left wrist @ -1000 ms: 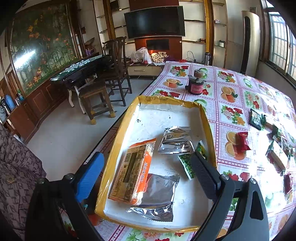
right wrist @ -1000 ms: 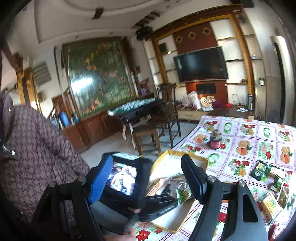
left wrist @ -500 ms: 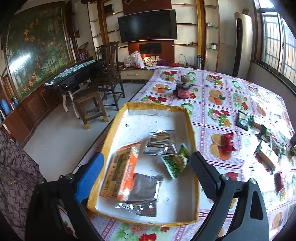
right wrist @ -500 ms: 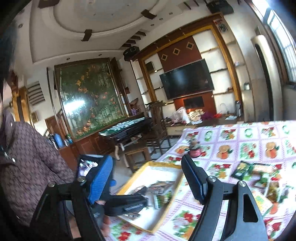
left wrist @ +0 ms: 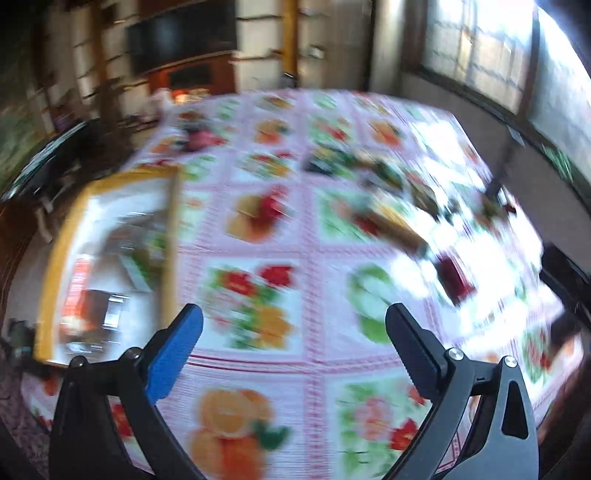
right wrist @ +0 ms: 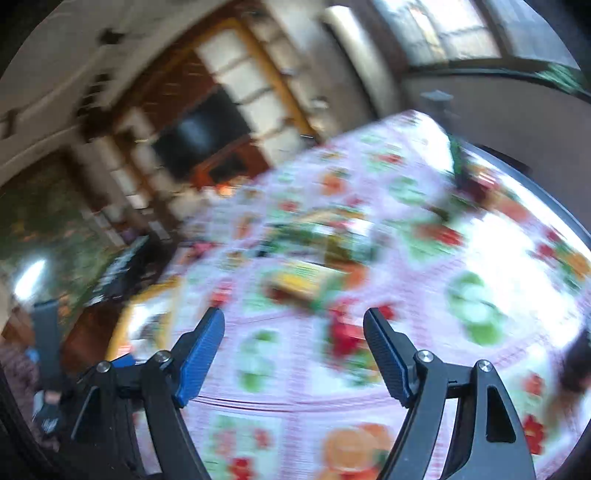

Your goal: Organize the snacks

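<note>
Both grippers' fingers spread, nothing pinched; some snacks boxed left of them, more left ahead on counter

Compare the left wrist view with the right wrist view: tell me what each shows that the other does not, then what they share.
Only the left wrist view shows the packets inside the yellow-rimmed white tray, blurred orange and silver shapes, and the left gripper, open and empty.

Only the right wrist view shows the pale ceiling and the right gripper, open with nothing between its fingers.

Both show the fruit-and-flower patterned tablecloth, the blurred heap of loose snack packets on it, the dark television and the tray's rim.
</note>
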Demonstrator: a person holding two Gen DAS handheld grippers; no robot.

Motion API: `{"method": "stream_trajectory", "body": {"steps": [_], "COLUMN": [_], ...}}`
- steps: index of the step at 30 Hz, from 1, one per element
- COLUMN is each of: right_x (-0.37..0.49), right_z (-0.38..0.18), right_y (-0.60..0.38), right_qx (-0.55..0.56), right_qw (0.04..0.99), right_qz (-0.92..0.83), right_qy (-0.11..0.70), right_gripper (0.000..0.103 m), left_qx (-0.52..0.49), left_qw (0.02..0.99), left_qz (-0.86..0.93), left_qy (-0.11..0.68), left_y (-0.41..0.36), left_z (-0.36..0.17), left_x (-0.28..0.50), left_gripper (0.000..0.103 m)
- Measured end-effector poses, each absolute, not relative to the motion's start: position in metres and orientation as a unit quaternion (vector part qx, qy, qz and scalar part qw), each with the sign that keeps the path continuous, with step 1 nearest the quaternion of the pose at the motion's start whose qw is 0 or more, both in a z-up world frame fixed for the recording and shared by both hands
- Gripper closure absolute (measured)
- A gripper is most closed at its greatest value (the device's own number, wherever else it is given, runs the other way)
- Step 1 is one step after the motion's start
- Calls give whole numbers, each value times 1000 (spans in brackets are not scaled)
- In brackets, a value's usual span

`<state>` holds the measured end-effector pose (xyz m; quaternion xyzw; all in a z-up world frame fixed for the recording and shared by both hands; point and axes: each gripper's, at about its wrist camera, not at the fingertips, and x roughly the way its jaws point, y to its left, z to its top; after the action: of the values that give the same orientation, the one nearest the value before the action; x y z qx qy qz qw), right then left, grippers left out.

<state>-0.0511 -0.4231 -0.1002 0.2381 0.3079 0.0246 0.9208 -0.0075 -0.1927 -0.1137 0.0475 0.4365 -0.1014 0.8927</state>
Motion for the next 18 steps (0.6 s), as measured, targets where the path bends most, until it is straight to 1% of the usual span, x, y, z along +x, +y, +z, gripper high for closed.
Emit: {"method": "stream_trajectory", "body": {"steps": [3,5,11,18], "right_x": [-50,-41,-22,-5], "right_z": [-122,-134,-152,-143], "right_y": [-441,-443,-439,-425], "right_qx": [236,209,178,114], "right_qw": [911,908,900,916], "right_qz": [-23,-54,-58,-90], "right_qy": [336,360,393,375], "right_gripper": [24,24,24,24], "left_qx": [68,72,83,67], "left_qw": [877,872,870,868], "left_qz": [-116,-114,-98,-72], "left_qy": [461,471,477,487], "left_y": [-219,-232,-252,-247], "left_z": [-136,-149,-162,-168], "left_x": [-4,6,29,45], "left_gripper": [4,4,4,4]}}
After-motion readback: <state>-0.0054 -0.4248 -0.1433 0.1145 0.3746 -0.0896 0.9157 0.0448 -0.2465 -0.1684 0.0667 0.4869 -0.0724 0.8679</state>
